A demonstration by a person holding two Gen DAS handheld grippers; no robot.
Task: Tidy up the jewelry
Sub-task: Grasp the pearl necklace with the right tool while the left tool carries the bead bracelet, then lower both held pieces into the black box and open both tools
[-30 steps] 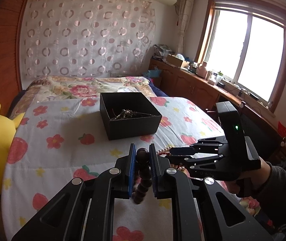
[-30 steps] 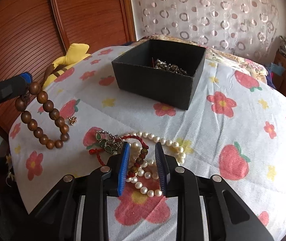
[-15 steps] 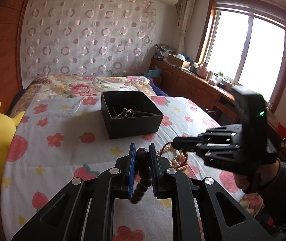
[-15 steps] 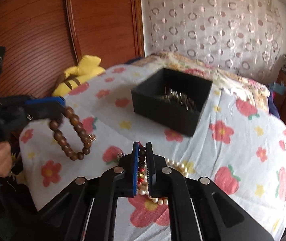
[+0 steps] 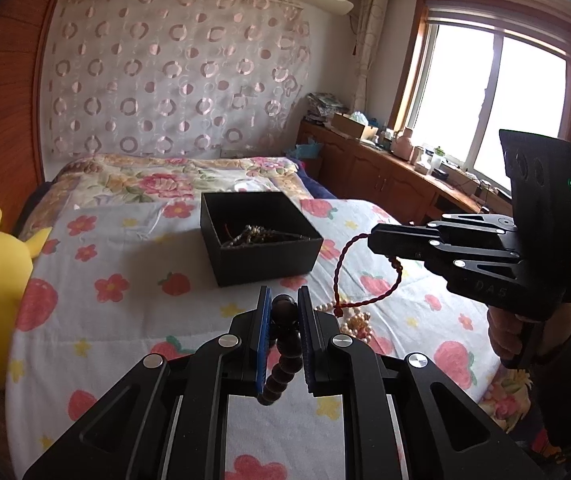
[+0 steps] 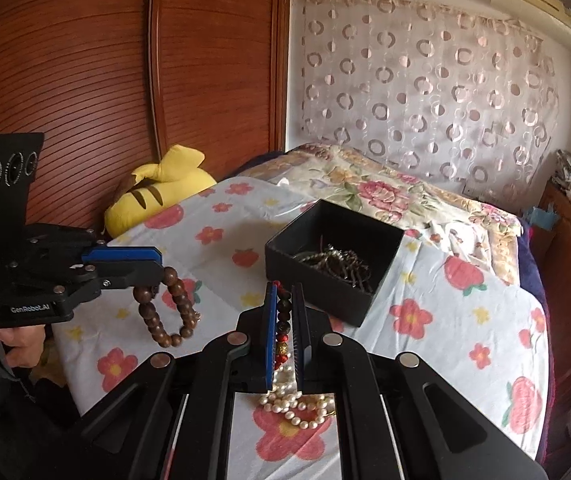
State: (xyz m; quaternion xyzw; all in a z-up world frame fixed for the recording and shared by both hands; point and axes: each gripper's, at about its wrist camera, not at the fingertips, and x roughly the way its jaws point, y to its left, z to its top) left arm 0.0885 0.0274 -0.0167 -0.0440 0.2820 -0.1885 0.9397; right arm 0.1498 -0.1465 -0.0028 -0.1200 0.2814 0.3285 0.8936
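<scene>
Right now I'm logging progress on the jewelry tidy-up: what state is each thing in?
Left tongs: shut on wooden bead bracelet, held above the bed.
Right tongs: shut on red cord bracelet, lifted.
Black box: open, jewelry inside.
Pearl necklace: lying on the bedspread.

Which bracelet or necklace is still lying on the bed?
The white pearl necklace. The brown bead bracelet hangs from the left gripper, and the red cord bracelet from the right gripper.

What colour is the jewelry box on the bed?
Black jewelry box, clearest in the right wrist view.
</scene>
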